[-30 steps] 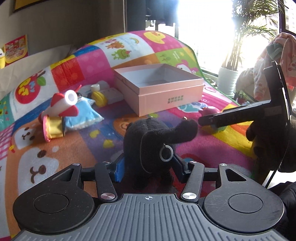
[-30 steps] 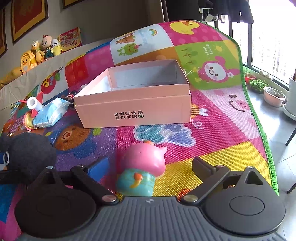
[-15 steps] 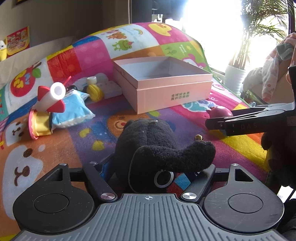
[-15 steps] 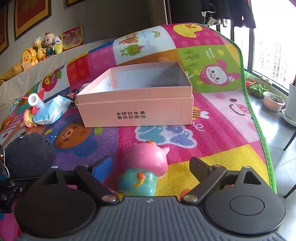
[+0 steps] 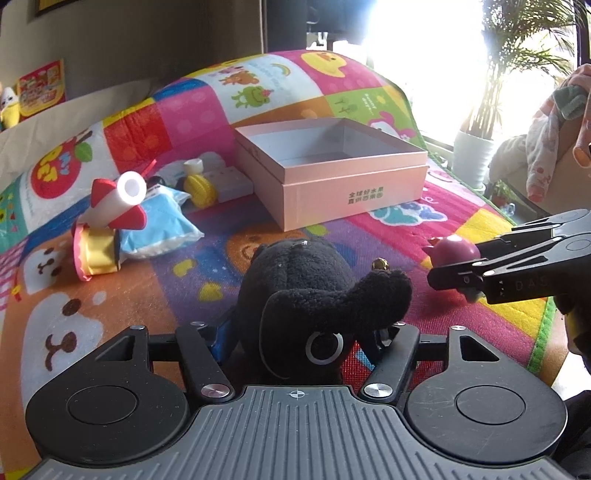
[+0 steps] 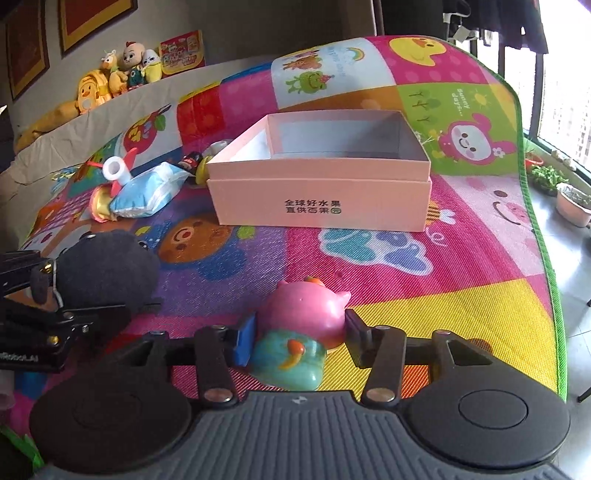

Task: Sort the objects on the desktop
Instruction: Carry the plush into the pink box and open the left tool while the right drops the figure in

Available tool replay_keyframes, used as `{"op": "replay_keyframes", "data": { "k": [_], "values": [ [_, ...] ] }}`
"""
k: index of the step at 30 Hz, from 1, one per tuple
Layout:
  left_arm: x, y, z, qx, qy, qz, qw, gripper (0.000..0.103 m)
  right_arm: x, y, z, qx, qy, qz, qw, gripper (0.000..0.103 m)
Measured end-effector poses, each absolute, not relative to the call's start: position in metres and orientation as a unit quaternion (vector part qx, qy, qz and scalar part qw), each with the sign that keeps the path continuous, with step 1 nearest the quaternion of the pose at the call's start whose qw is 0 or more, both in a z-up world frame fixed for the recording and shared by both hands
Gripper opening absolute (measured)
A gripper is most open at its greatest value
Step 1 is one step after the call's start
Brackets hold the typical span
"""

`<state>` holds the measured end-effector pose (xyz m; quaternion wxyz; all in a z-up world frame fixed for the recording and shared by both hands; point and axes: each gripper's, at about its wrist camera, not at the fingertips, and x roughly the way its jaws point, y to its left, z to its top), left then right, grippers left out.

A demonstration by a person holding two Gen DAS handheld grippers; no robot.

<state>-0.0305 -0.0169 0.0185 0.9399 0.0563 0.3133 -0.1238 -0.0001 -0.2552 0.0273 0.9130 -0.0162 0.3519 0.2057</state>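
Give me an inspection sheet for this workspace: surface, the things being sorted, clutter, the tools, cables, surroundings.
Surface: colourful cartoon play mat.
Job's things: open pink box, nothing visible inside; black plush toy; pink and teal figurine; red and white rocket toy; blue packet; yellow toy.
Clutter: nothing seen beyond those.
Tools: left tool closing, with the plush between its jaws; right tool closing, its pads against the figurine.
Cables: nothing seen.
Surroundings: stuffed toys on a ledge, potted palm by a bright window, framed pictures on the wall.
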Motion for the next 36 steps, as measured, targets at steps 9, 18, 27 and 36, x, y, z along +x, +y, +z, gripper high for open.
{"op": "replay_keyframes", "data": {
  "k": [9, 18, 27, 36],
  "values": [
    [-0.026, -0.025, 0.075, 0.089, 0.245, -0.151, 0.954, 0.068, -0.02, -0.273, 0.068, -0.052, 0.324, 0.244, 0.912, 0.048],
    [0.095, -0.047, 0.12, 0.026, 0.21, -0.154, 0.965, 0.068, 0.01, -0.312, 0.135, -0.009, 0.221, 0.201, 0.954, 0.048],
    [0.215, -0.086, 0.067, 0.112, 0.251, -0.1, 0.956, 0.068, 0.069, -0.314, 0.142, -0.035, 0.201, 0.18, 0.962, 0.048],
    [0.232, -0.061, 0.074, 0.115, 0.264, -0.089, 0.953, 0.086, 0.149, -0.282, 0.127, -0.043, 0.264, 0.192, 0.944, 0.048]
  ]
}}
